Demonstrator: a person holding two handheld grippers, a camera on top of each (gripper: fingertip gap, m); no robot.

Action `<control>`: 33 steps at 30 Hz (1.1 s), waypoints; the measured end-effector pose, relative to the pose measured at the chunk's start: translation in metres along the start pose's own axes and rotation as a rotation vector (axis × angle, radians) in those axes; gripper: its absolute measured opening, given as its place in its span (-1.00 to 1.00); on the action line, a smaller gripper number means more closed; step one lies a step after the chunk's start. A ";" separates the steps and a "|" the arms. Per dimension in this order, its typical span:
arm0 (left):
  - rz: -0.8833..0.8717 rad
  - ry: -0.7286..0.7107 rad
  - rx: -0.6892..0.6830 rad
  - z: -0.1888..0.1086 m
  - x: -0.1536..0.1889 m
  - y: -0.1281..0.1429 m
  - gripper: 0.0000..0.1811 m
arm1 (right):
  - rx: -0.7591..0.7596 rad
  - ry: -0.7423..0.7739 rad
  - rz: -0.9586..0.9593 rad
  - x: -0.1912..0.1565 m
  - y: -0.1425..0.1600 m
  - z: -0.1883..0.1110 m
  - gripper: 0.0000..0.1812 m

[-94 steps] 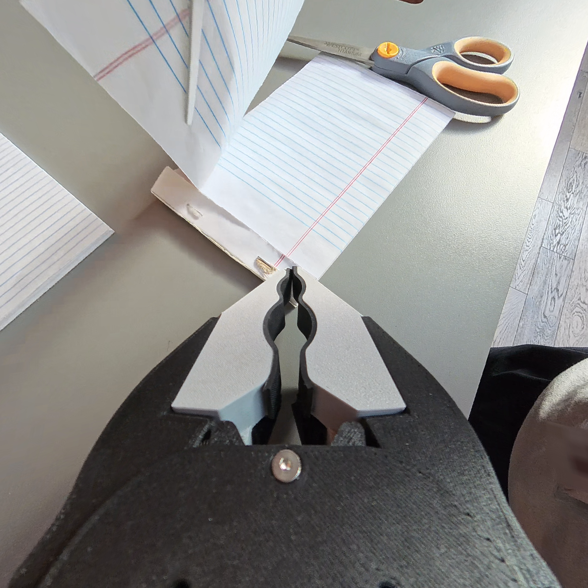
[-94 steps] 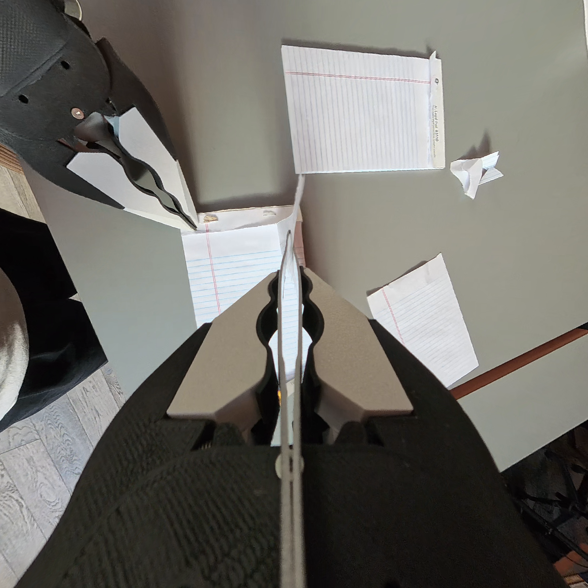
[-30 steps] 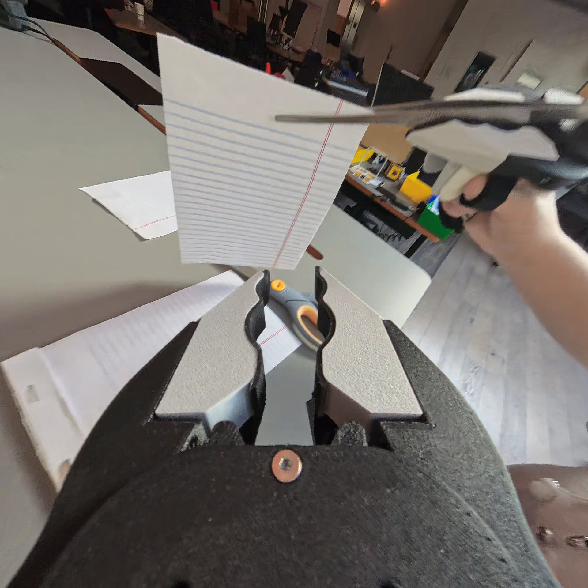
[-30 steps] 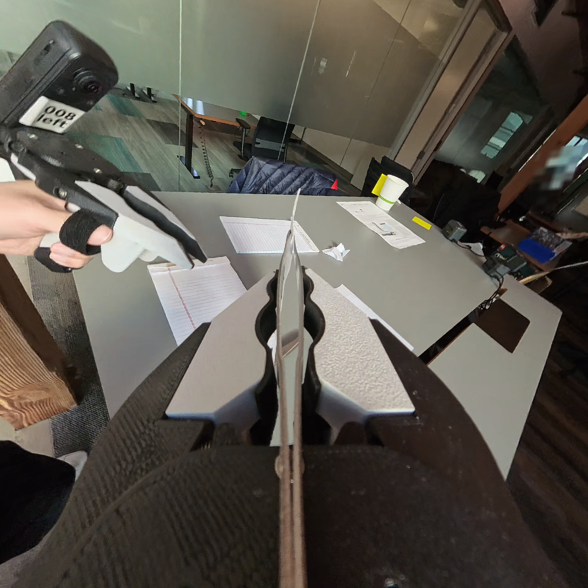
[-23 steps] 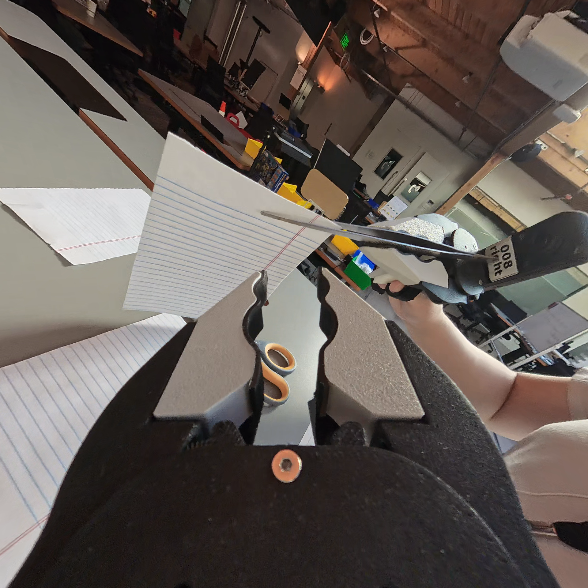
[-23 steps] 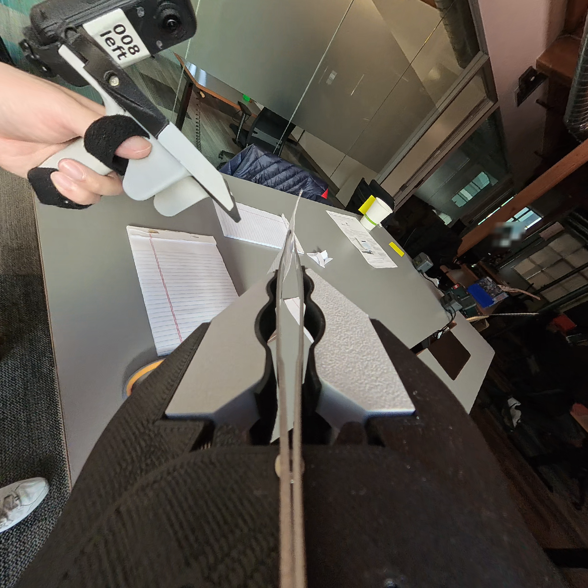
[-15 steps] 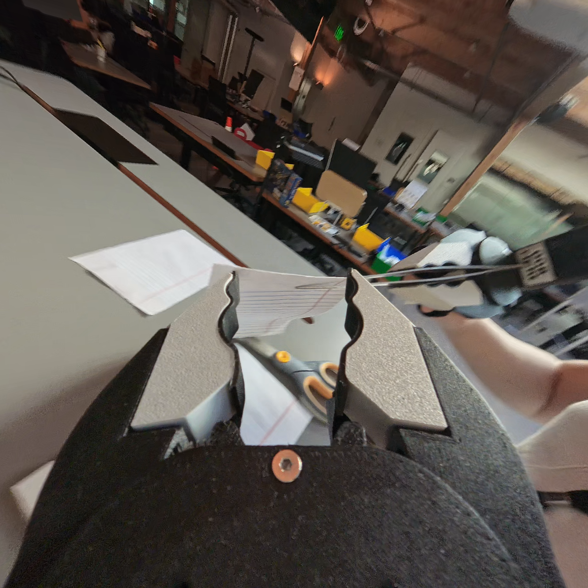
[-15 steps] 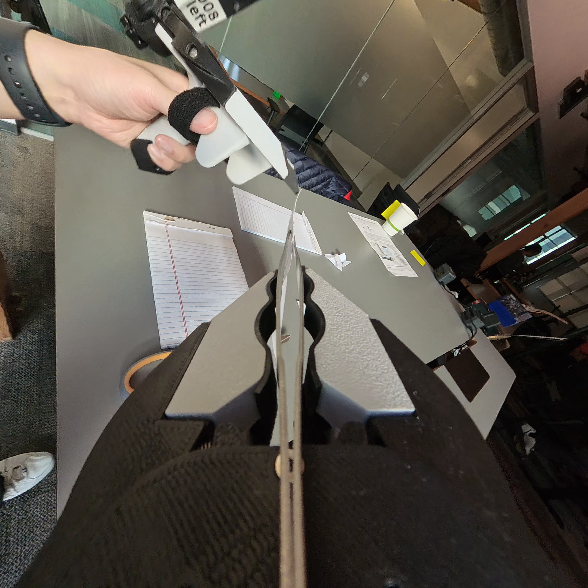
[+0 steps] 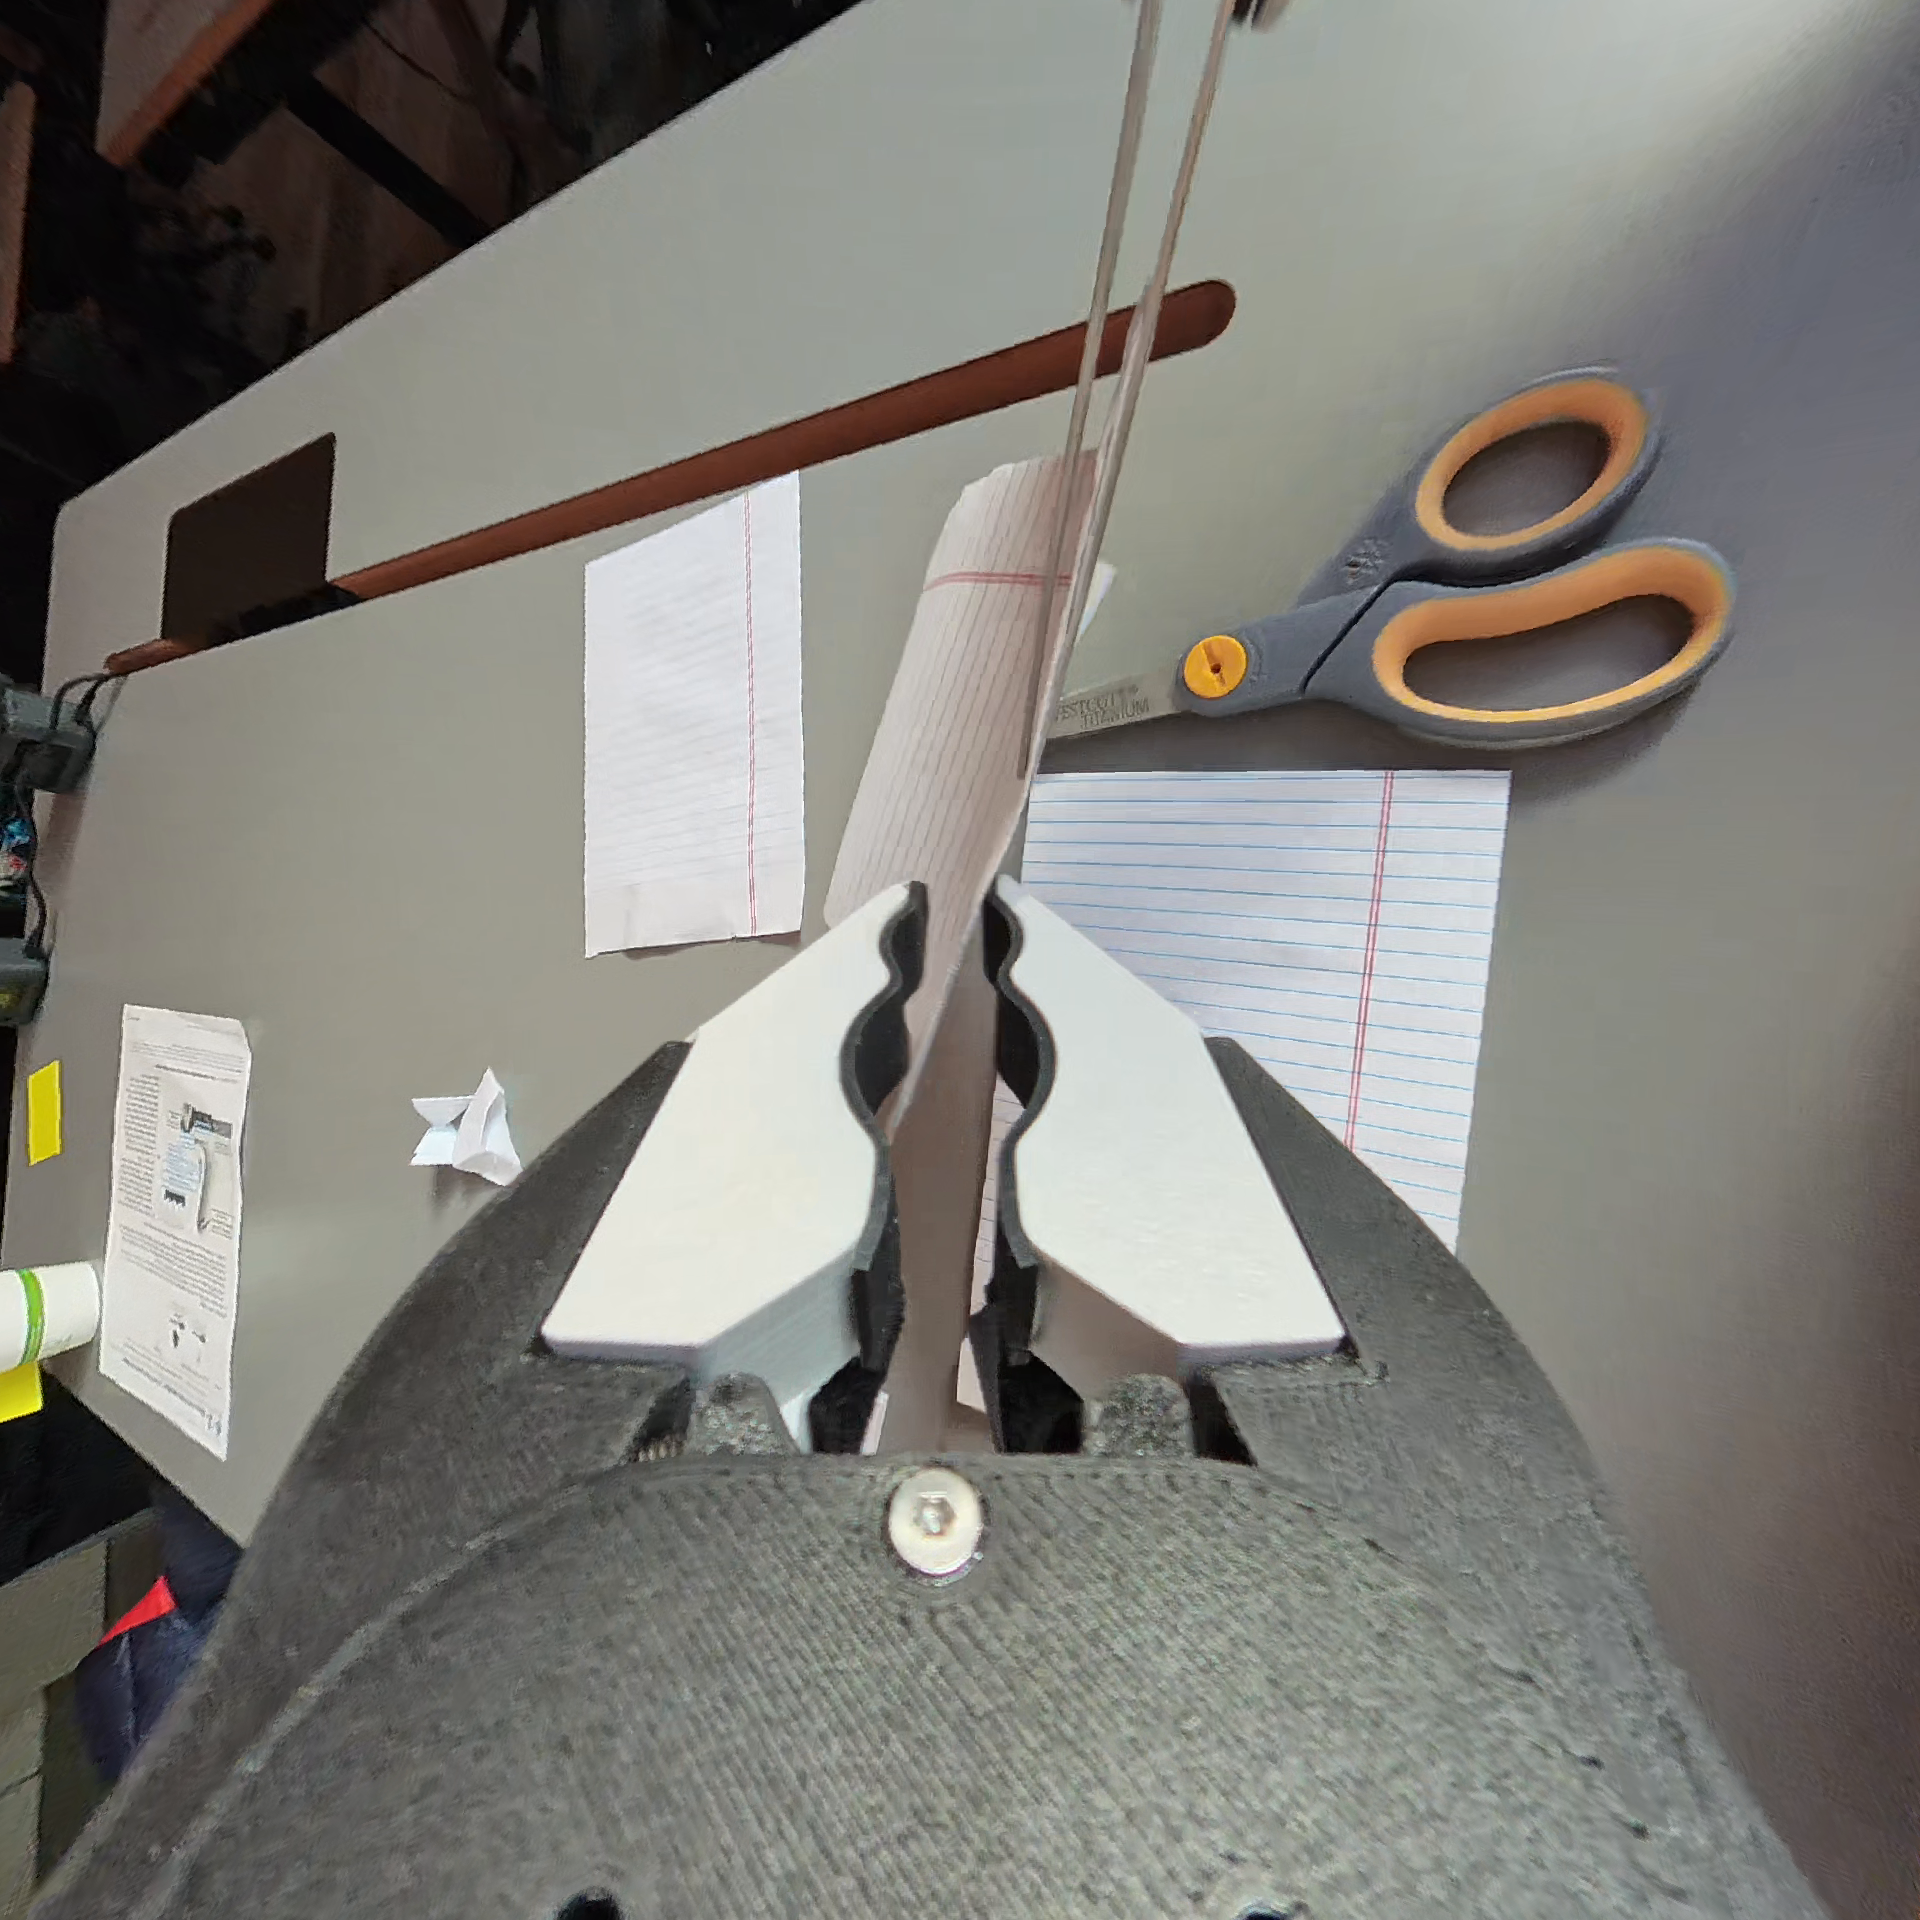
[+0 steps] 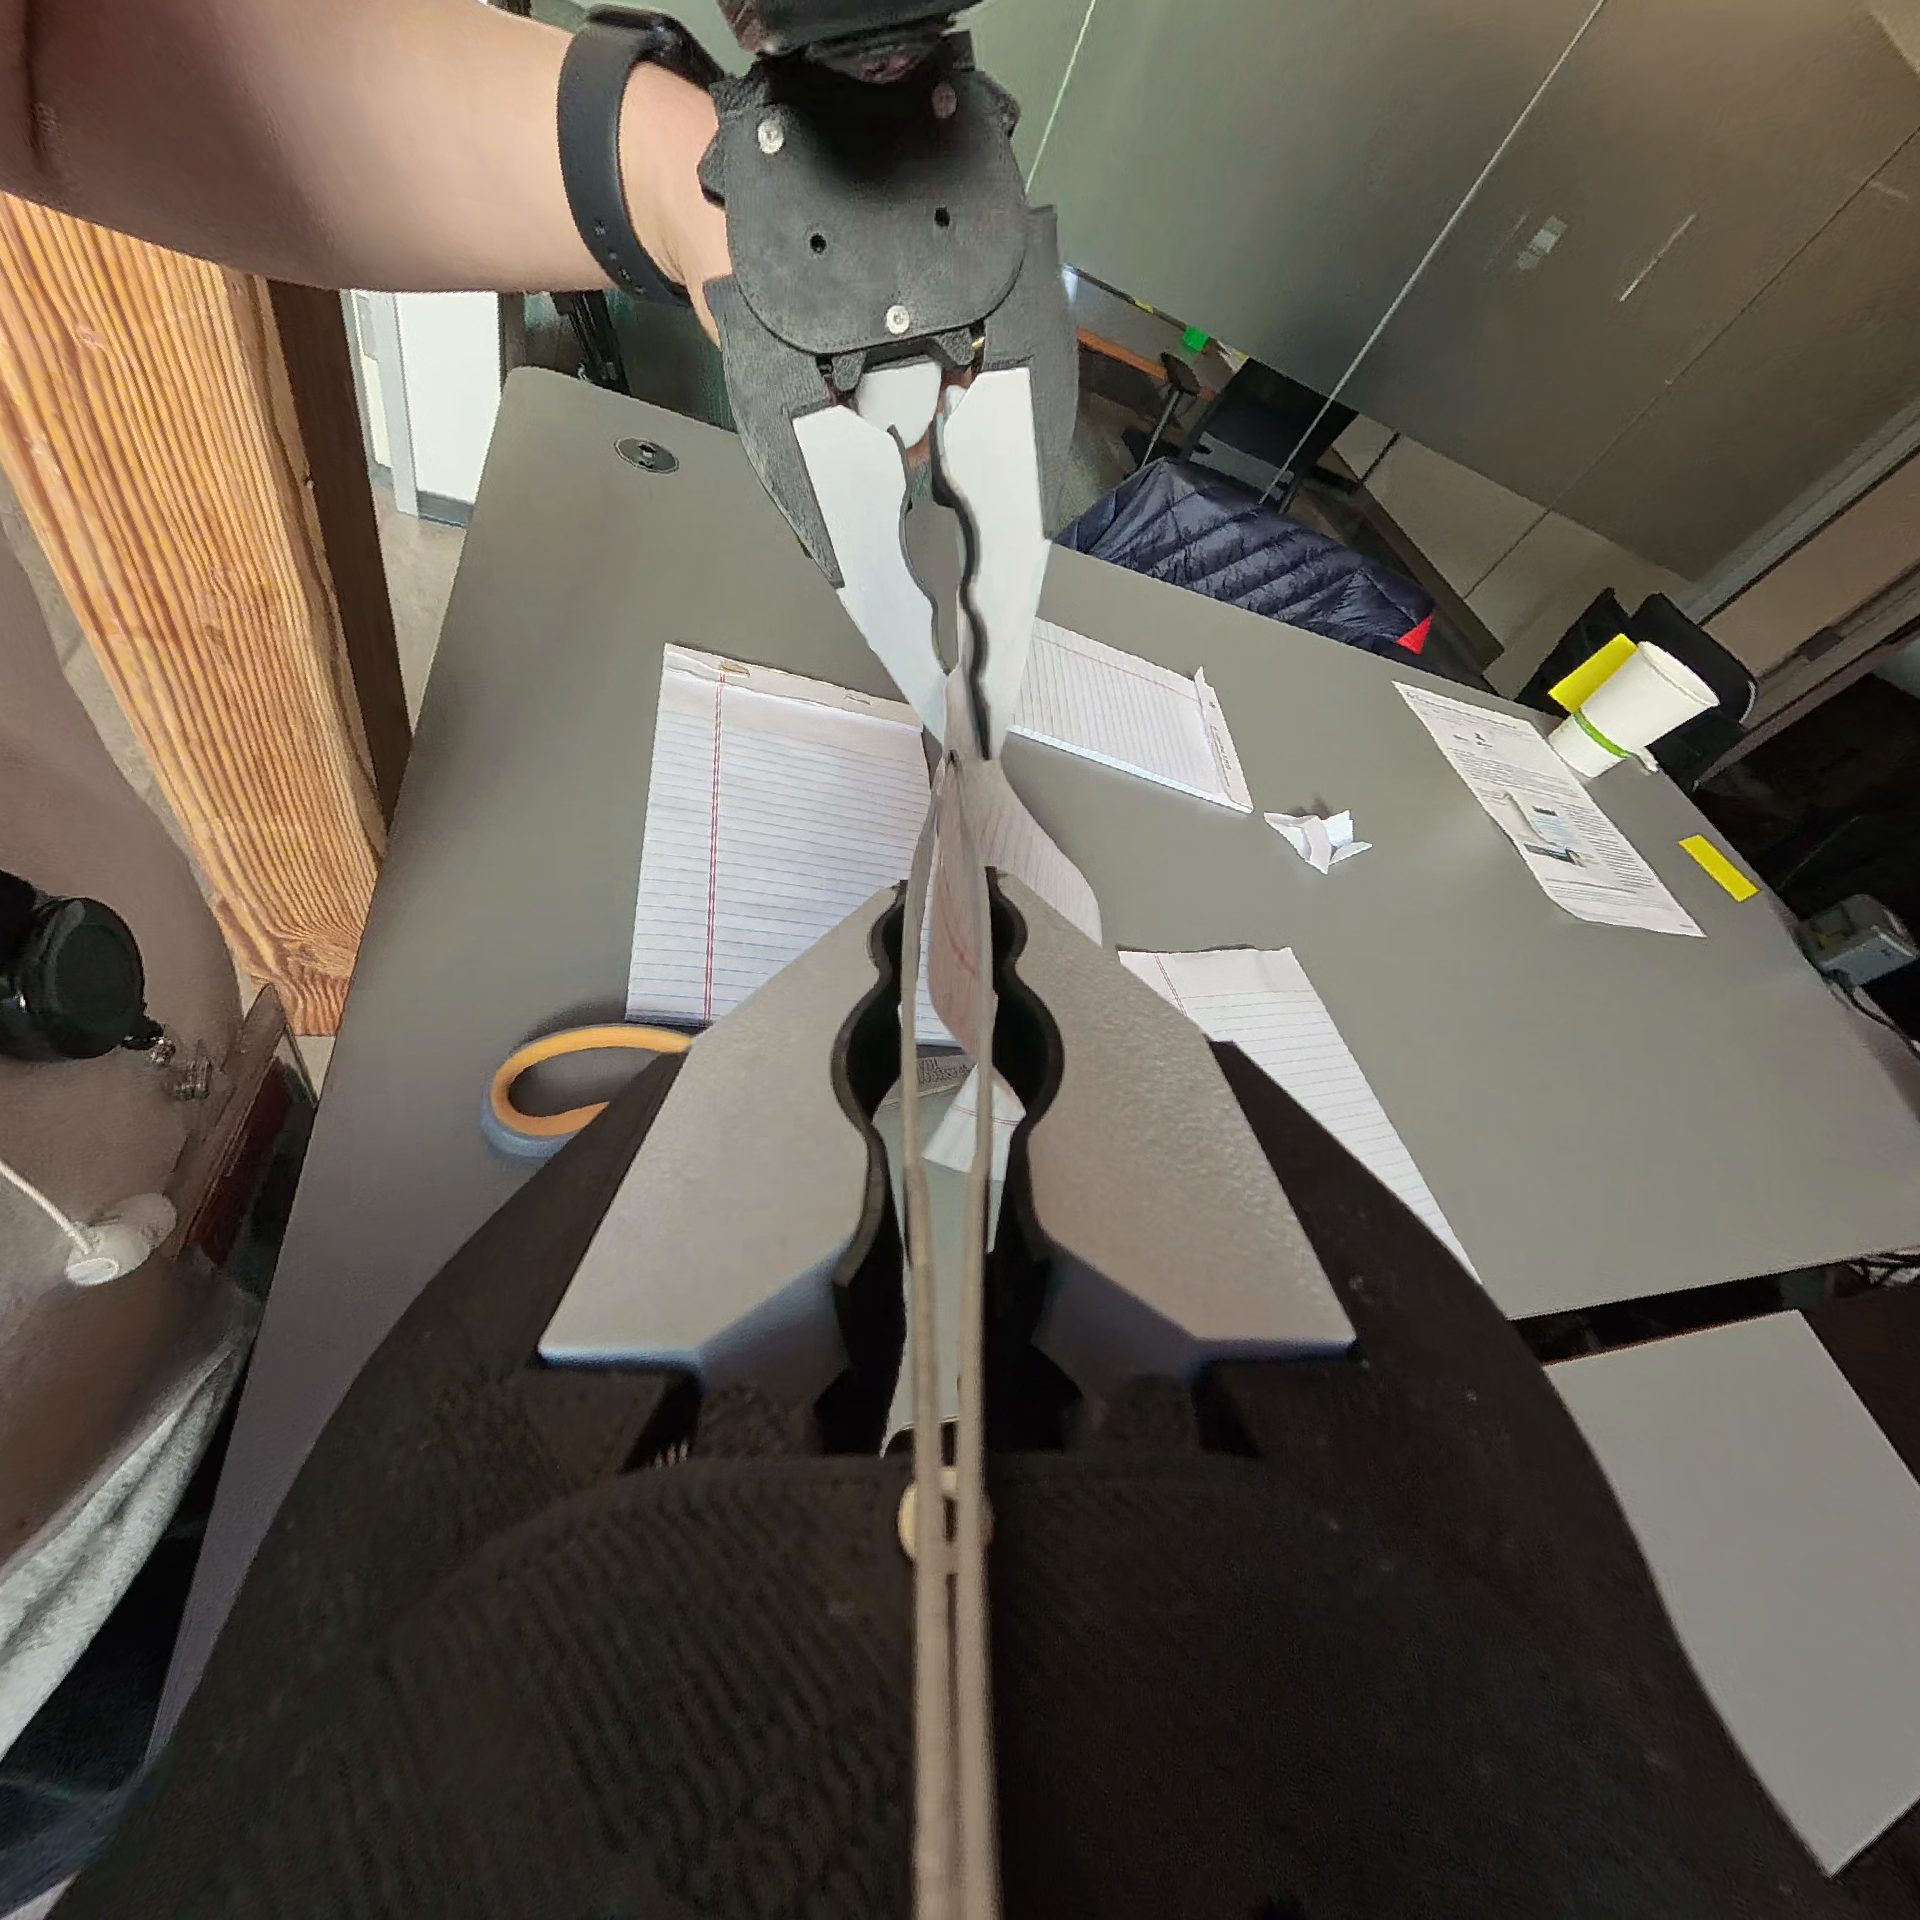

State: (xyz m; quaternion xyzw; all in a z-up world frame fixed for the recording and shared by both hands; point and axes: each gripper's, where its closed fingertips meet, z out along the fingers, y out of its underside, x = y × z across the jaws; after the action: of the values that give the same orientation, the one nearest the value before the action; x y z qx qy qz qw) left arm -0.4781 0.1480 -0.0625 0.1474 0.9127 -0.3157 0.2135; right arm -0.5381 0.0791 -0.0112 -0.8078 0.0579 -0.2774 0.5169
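The left gripper [image 9: 951, 914] pinches a lined paper sheet [image 9: 940, 727] hanging above the grey table [image 9: 1662, 260]. The right gripper [image 10: 951, 894] clamps thin metal blades [image 10: 940, 1195] touching that sheet. Orange-handled scissors [image 9: 1475, 603] lie at two o'clock beside a notepad [image 9: 1268, 935].

Big grey table [image 10: 1558, 1091] with a long brown slot [image 9: 727, 457] across it. Wooden post [image 10: 187, 623] on the left side. Grey glass walls [image 10: 1558, 260] at the back. Dark chair [image 10: 1236, 416] by another table far off. Blue jacket [image 10: 1236, 566] behind the table. Bright daylight on the top.
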 end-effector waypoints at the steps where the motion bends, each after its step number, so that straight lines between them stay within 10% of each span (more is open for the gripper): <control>1: -0.001 -0.010 -0.008 0.003 0.001 -0.002 -1.00 | 0.014 -0.010 0.010 0.003 0.003 -0.004 -0.88; 15: -0.317 -0.227 -0.062 -0.014 -0.010 -0.057 -1.00 | 0.239 0.062 0.120 0.045 0.003 -0.136 -0.77; 33: -0.286 -0.244 -0.108 0.009 -0.013 -0.090 -1.00 | 0.229 0.011 -0.059 0.058 -0.008 -0.152 -0.77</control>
State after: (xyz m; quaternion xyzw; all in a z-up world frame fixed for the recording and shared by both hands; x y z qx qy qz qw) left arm -0.5002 0.0723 -0.0163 -0.0349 0.9073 -0.3089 0.2833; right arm -0.5681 -0.0617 0.0656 -0.7432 0.0050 -0.3018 0.5971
